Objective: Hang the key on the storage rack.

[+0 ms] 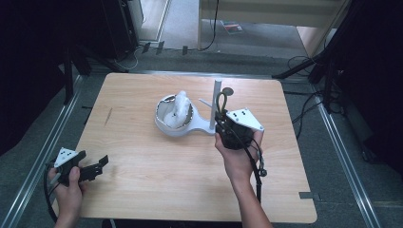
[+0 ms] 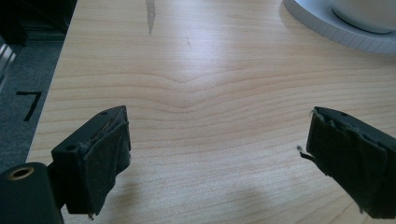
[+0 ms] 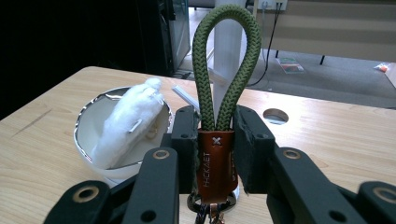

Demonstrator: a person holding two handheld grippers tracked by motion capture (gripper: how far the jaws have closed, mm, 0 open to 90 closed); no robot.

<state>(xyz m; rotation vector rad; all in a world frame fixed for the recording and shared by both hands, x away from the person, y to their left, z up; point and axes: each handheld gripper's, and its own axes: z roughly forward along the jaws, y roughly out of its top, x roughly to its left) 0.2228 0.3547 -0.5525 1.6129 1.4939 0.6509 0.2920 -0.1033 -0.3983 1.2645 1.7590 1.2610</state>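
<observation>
Clamping one green rope key strap (image 3: 227,60) by its brown leather band, your right gripper (image 1: 227,124) holds the loop upright just beside the single white stand's post (image 1: 215,105). One bowl (image 1: 164,124) carrying one white wad (image 1: 179,108) sits on that stand. Your left gripper (image 1: 93,167), jaws wide apart on nothing, rests near the table's (image 1: 142,190) left edge, bare wood ahead.

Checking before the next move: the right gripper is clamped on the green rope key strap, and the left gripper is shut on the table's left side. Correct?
Not quite. The left gripper is open, jaws wide apart over bare table, as the left gripper view shows. The right gripper is clamped on the green rope key strap.
</observation>
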